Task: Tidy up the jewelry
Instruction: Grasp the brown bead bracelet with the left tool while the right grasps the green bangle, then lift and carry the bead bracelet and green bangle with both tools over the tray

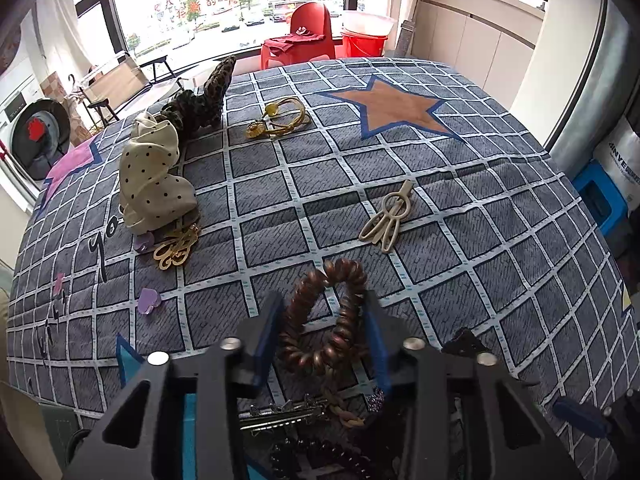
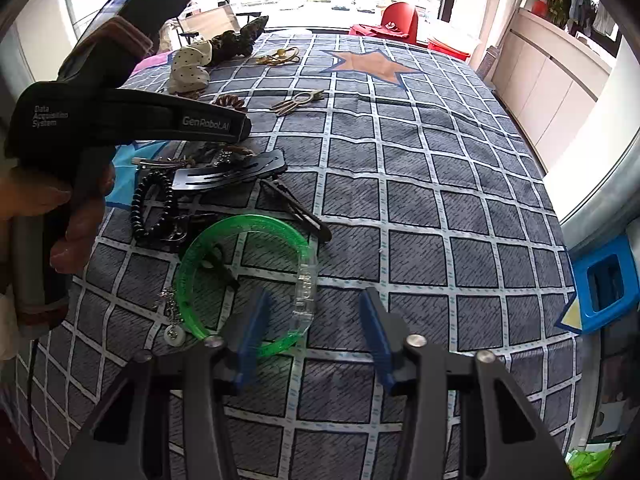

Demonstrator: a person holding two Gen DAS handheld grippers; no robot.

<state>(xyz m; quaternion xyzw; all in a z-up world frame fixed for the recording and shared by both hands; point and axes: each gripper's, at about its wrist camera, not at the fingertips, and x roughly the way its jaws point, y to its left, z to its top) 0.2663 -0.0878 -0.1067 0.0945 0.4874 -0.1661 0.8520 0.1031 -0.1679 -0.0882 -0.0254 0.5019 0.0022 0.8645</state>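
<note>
My left gripper (image 1: 325, 312) is shut on a brown spiral hair tie (image 1: 325, 316), held above a pile of clips and chains (image 1: 304, 416) on the checked bedspread (image 1: 440, 208). The hair tie also shows in the right wrist view (image 2: 228, 101), beyond the left gripper's black body (image 2: 132, 116). My right gripper (image 2: 316, 332) is open and empty, low over the cloth, its left finger over the rim of a green bangle (image 2: 244, 280). A cream hair clip (image 1: 386, 216) and a gold clip (image 1: 176, 250) lie on the cloth.
A polka-dot scrunchie (image 1: 154, 172), a leopard scrunchie (image 1: 204, 100) and a yellow hair tie (image 1: 280, 120) lie at the far left. A black beaded bracelet (image 2: 154, 208), a black barrette (image 2: 228, 172) and black snap clips (image 2: 300, 210) lie near the bangle. A blue stool (image 2: 604, 284) stands right.
</note>
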